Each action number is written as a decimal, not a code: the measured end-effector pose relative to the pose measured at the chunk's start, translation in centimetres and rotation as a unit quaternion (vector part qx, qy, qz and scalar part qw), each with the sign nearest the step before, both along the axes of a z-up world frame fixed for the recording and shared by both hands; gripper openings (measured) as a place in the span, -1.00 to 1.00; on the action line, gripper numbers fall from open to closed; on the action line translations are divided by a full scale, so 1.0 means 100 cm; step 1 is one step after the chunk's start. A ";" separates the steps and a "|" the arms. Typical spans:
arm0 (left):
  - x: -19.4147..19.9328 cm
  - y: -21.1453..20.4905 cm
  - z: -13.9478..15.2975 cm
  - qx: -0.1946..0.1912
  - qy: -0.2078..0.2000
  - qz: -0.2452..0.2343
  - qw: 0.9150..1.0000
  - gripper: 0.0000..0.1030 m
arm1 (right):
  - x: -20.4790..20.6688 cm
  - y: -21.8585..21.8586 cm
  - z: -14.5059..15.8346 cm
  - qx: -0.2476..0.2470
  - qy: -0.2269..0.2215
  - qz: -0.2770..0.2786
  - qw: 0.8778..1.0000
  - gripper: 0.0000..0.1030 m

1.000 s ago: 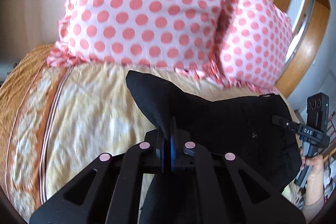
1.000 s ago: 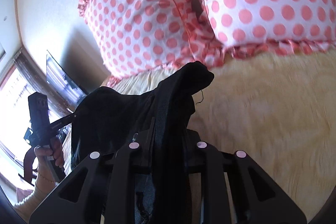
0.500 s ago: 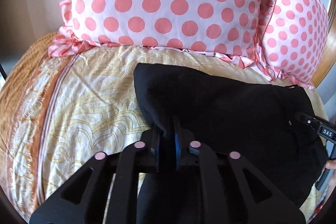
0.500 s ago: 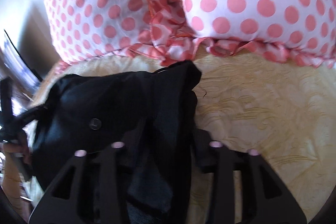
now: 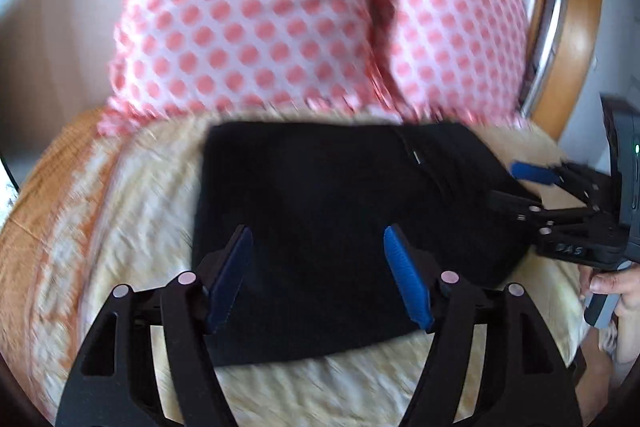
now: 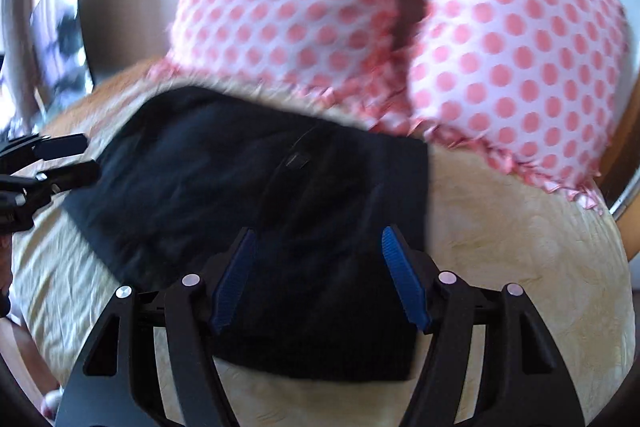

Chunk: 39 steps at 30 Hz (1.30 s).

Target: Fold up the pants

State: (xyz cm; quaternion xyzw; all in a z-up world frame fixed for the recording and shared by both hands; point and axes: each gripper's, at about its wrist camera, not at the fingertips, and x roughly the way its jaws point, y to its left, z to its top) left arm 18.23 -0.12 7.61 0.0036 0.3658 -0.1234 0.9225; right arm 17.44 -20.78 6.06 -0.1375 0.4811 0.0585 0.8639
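Observation:
The black pants (image 5: 340, 211) lie folded in a flat rectangle on the yellow patterned bedspread (image 5: 132, 227), just below the pillows; they also show in the right wrist view (image 6: 280, 195). My left gripper (image 5: 318, 275) is open and empty above the fold's near left part. My right gripper (image 6: 318, 275) is open and empty above the fold's near right part. The right gripper shows in the left wrist view (image 5: 516, 187) at the fold's right edge. The left gripper shows in the right wrist view (image 6: 76, 159) at the fold's left edge.
Two white pillows with pink dots (image 5: 256, 23) (image 6: 520, 67) lean at the head of the bed, touching the pants' far edge. A wooden headboard frame (image 5: 576, 39) curves at the right. A dark screen (image 6: 60, 39) stands by the wall at the left.
Both grippers have opened and let go of the pants. The raised cloth has dropped flat onto the bed. Both grippers have pulled back toward me.

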 end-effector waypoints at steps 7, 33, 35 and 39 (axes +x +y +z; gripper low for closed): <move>0.013 -0.014 -0.040 0.027 0.050 0.024 0.998 0.38 | -0.002 0.004 -0.026 -0.024 0.041 -0.021 0.999 0.44; -0.123 0.019 -0.049 0.065 -0.027 0.134 0.988 0.96 | -0.141 0.037 -0.021 0.022 -0.074 -0.142 0.987 0.97; -0.121 0.020 -0.050 0.061 -0.024 0.138 0.988 0.96 | -0.142 0.038 -0.021 0.022 -0.075 -0.147 0.986 0.97; -0.120 0.019 -0.053 0.056 -0.022 0.143 0.988 0.96 | -0.142 0.041 -0.025 0.015 -0.071 -0.161 0.984 0.97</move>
